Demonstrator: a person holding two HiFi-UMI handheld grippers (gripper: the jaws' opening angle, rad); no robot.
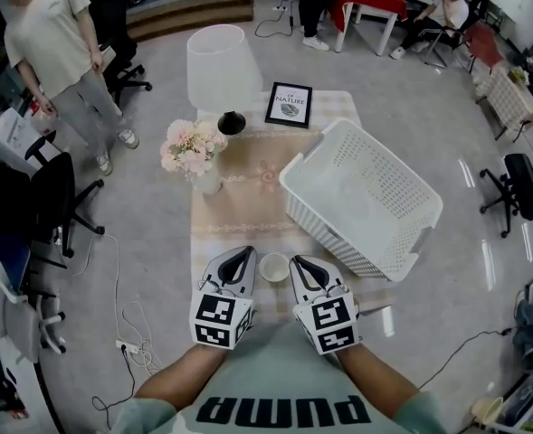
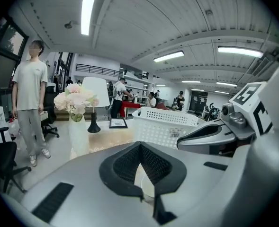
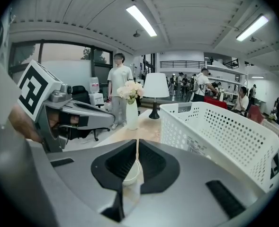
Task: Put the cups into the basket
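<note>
A small white cup (image 1: pixel 273 267) stands upright on the cloth near the table's front edge, between my two grippers. My left gripper (image 1: pixel 245 253) is just left of it, jaws shut and empty; the cup (image 2: pixel 146 186) shows below its closed tips (image 2: pixel 139 145). Just right of the cup is my right gripper (image 1: pixel 299 260), also shut with nothing held; in its view the cup (image 3: pixel 131 173) sits under the jaw line (image 3: pixel 138 143). The white perforated basket (image 1: pixel 329 229) lies tilted at the table's right, its opening facing up, and appears in both gripper views (image 2: pixel 163 122) (image 3: pixel 215 126).
On the table stand a vase of pink flowers (image 1: pixel 194 152), a white lamp (image 1: pixel 223 69) and a framed print (image 1: pixel 290 104). A person (image 1: pixel 62 52) stands at the left beside office chairs (image 1: pixel 58 202). Cables (image 1: pixel 126 333) lie on the floor.
</note>
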